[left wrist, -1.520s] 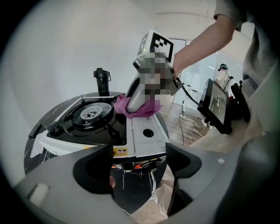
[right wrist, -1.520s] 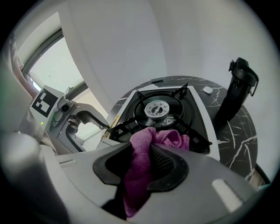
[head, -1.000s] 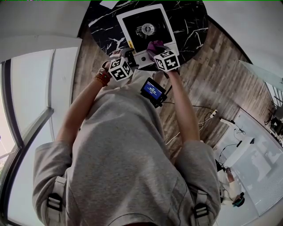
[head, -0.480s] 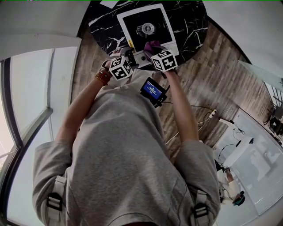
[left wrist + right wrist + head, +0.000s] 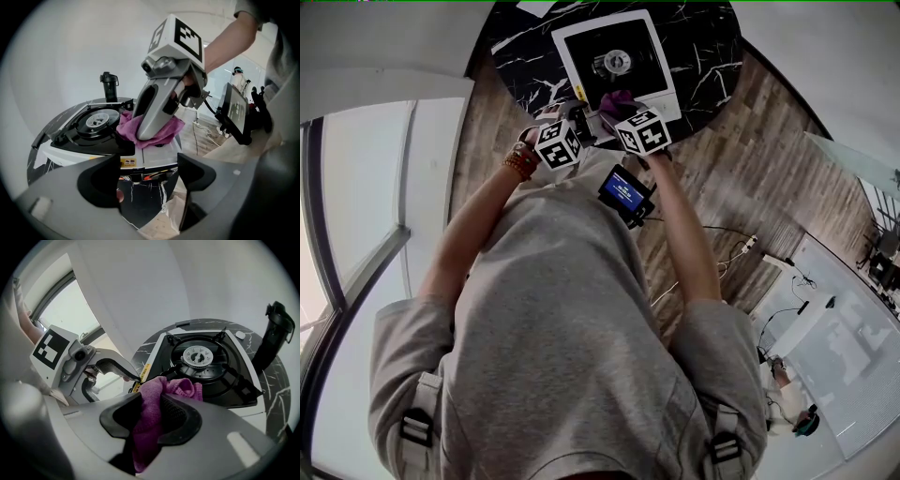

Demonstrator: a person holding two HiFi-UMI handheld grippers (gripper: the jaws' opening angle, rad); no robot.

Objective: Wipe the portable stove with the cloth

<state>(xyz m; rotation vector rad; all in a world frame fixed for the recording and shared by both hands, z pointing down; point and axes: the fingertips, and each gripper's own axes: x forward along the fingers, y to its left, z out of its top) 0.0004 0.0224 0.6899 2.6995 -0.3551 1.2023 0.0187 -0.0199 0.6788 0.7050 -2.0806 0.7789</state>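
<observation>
Head view: the stove (image 5: 614, 58) sits on the dark surface (image 5: 708, 47), both hand-held grippers at its near edge.

Left gripper view: the left hand-held gripper (image 5: 147, 180) is spread, with nothing between its jaws.

Right gripper view: the right hand-held gripper (image 5: 150, 420) pinches the purple cloth (image 5: 178, 387), which rests on the stove's near edge. Looks like wiping is in hand; next, sweep the cloth across the top.

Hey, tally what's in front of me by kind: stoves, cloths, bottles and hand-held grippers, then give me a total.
portable stove: 1
purple cloth: 1
black bottle: 1
hand-held grippers: 2, the left hand-held gripper and the right hand-held gripper
Total: 5
</observation>
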